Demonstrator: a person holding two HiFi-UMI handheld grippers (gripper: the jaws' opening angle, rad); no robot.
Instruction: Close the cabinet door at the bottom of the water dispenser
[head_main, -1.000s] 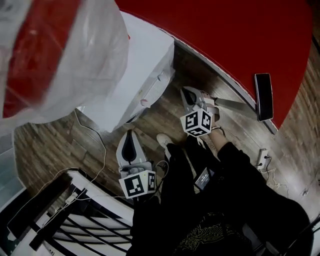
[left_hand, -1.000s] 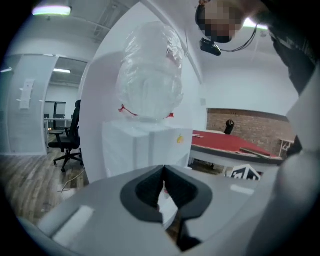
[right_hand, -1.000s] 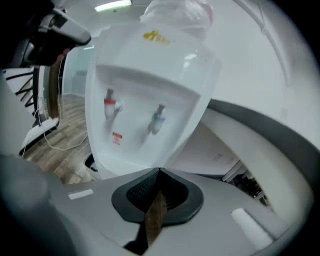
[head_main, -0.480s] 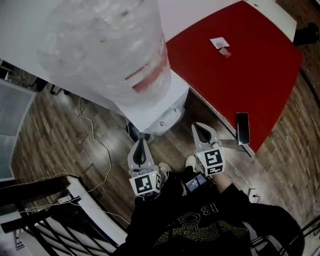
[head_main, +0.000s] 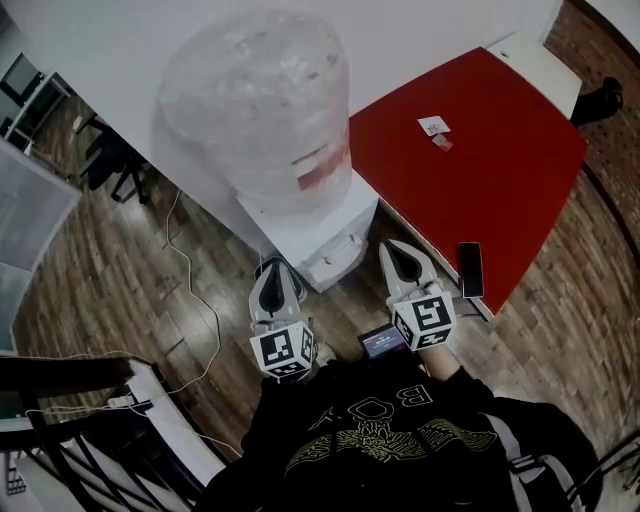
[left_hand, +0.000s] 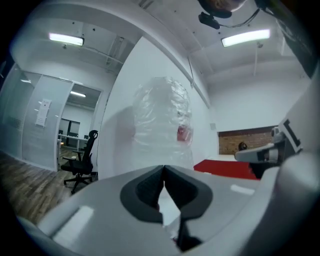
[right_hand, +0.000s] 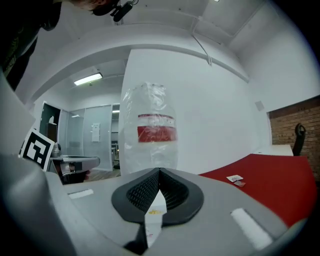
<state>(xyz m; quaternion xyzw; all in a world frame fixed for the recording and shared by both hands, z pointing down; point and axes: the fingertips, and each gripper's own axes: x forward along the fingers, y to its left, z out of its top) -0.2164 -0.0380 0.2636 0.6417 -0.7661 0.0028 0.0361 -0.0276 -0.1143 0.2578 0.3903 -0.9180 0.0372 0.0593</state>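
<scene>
The white water dispenser (head_main: 318, 238) stands against the wall, topped by a plastic-wrapped bottle (head_main: 255, 105) with a red label. From above, its top hides the lower cabinet door. My left gripper (head_main: 272, 270) hangs in front of the dispenser's left corner, jaws shut and empty. My right gripper (head_main: 394, 250) is level with it at the dispenser's right, between it and the red table, also shut on nothing. Both point level at the bottle (left_hand: 162, 125) (right_hand: 149, 127). In the gripper views the pads of the left gripper (left_hand: 163, 169) and of the right gripper (right_hand: 159, 171) meet.
A red table (head_main: 480, 160) stands to the right with a phone (head_main: 470, 269) at its near edge and small papers (head_main: 436, 130). Cables (head_main: 195, 295) trail over the wooden floor on the left. A black rack (head_main: 70, 420) is at the lower left. An office chair (left_hand: 80, 160) stands beyond.
Both grippers have risen from near the dispenser's base to about its top, the right one more. They stay shut. The head view has drawn back and now takes in the whole bottle.
</scene>
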